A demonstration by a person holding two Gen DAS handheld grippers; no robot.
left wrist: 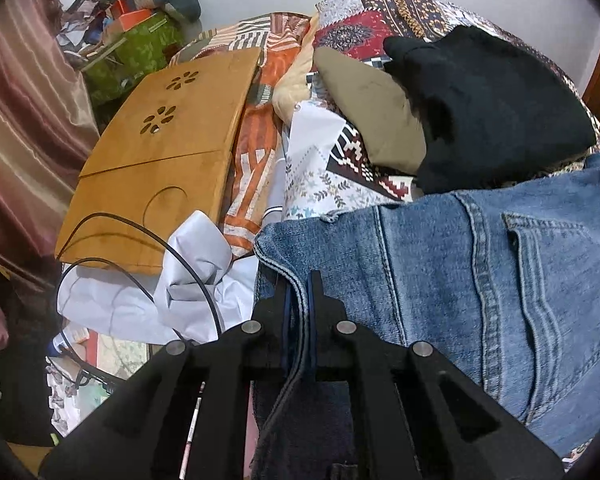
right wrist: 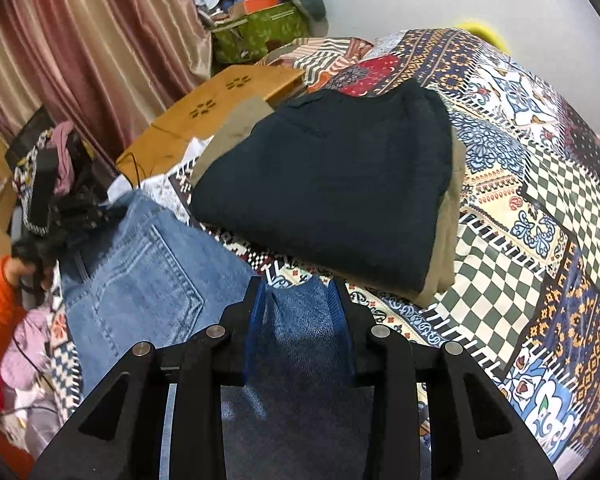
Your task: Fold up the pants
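— So where are the jeans (left wrist: pixel 440 264) lying?

— They're lying on the patterned bedspread (right wrist: pixel 540 216), just in front of a stack of folded clothes (right wrist: pixel 328 184).

— And what are the grippers doing?

— The left gripper (left wrist: pixel 299 292) is pinching the hem edge, jaws nearly together. The right gripper (right wrist: pixel 298 300) is gripping a thicker bunch of denim. A wooden tray (left wrist: pixel 160 152) is sitting further left.

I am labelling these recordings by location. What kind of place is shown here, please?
Most likely a bedroom at home. The jeans lie on a patterned bedspread beside folded clothes, with a curtain behind and a wooden lap desk nearby.
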